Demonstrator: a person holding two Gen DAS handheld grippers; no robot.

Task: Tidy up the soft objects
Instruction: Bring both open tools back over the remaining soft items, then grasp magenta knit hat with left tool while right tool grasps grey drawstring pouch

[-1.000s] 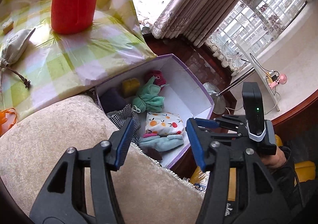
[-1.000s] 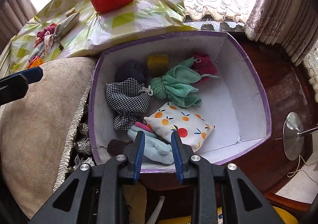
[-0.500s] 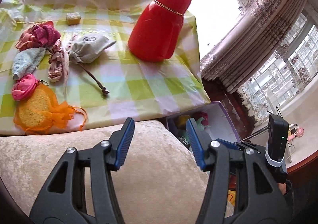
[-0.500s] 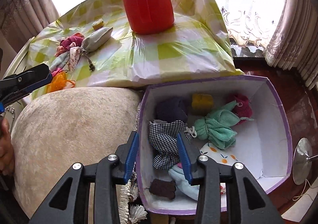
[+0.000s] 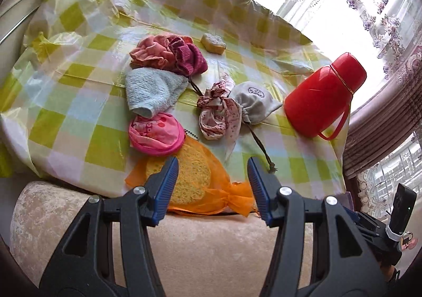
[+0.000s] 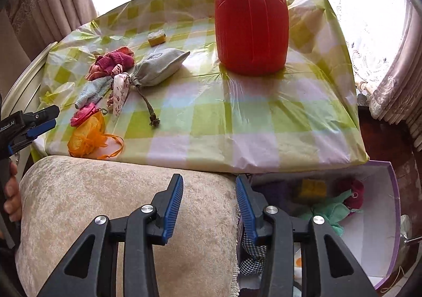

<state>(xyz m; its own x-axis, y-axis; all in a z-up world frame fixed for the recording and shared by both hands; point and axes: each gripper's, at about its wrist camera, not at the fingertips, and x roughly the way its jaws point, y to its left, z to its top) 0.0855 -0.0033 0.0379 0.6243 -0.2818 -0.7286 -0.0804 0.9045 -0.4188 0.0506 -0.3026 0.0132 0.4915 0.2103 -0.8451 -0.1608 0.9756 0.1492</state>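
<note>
Now we have the left gripper [image 5: 210,178] hanging above the near edge of the table [image 5: 79,101], its 2 blue pads parted about halfway and nothing between them. Seen between the pads, just beyond them, lies the orange mesh bag [image 5: 195,181] with its yellow sponge. Touching it on the far side is the pink pouch [image 5: 155,133], then the pale blue towel [image 5: 153,91], the pink and magenta cloths [image 5: 168,55], the patterned fabric bag [image 5: 219,117] and the grey drawstring pouch [image 5: 253,104], all bunched close. A small yellow sponge [image 5: 213,42] sits apart, further back. The red jug [image 5: 321,96] stands on the table's right side.

Our right gripper [image 6: 209,207] hovers over the beige cushion [image 6: 105,204] beside the purple-rimmed box [image 6: 390,218]; its jaws have just been opening and now stand moderately apart, holding nothing. Inside the box we see the green cloth [image 6: 332,211], a yellow block [image 6: 313,187], a dark red bundle [image 6: 353,191] and the checked cloth [image 6: 253,257], partly hidden behind the right pad. From this view the left gripper shows at the far left edge.
</note>
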